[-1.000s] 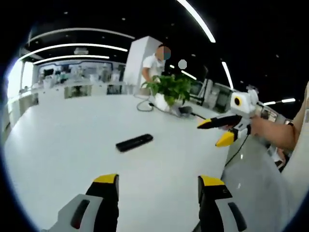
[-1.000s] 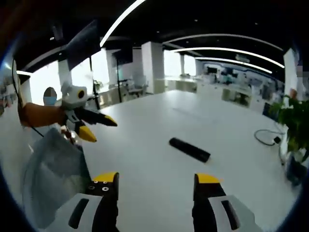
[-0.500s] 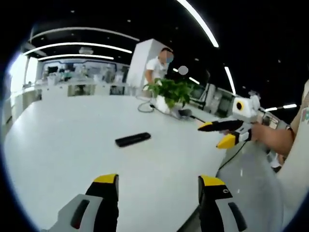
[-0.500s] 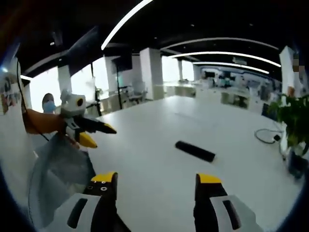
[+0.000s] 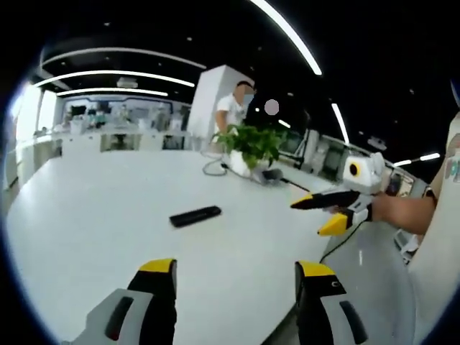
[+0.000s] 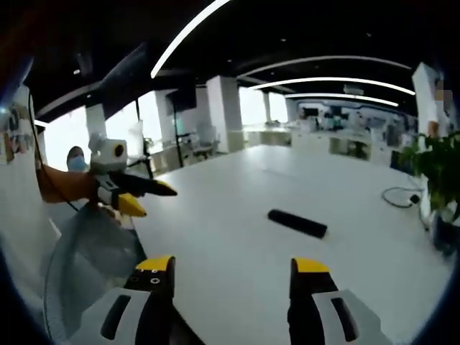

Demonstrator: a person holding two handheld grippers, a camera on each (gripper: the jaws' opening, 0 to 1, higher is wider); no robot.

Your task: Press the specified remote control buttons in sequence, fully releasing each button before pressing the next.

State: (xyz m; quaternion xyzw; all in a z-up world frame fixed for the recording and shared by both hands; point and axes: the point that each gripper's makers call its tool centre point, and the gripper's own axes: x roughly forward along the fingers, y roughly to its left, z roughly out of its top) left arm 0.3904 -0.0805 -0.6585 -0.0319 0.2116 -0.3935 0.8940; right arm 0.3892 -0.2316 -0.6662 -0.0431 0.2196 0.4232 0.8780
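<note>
A black remote control (image 5: 195,215) lies flat on the white table (image 5: 93,208), well ahead of my left gripper (image 5: 237,268), whose yellow-tipped jaws stand wide apart with nothing between them. My right gripper (image 5: 318,214) comes in from the right of the left gripper view, held in a hand, jaws parted and empty above the table's edge. In the right gripper view the remote control (image 6: 297,223) lies ahead and slightly right of my right gripper (image 6: 233,267), which is open. My left gripper (image 6: 151,198) shows there at the left, open, held over the table's near edge.
A potted green plant (image 5: 253,144) with a cable and small dark items stands at the table's far side; the plant (image 6: 440,172) is at the right of the right gripper view. A person stands behind it. A grey chair back (image 6: 90,259) is near the table edge.
Both cameras drifted slightly, so the remote sits a little differently in each view. The remote itself has not moved, and both grippers stay open and apart from it.
</note>
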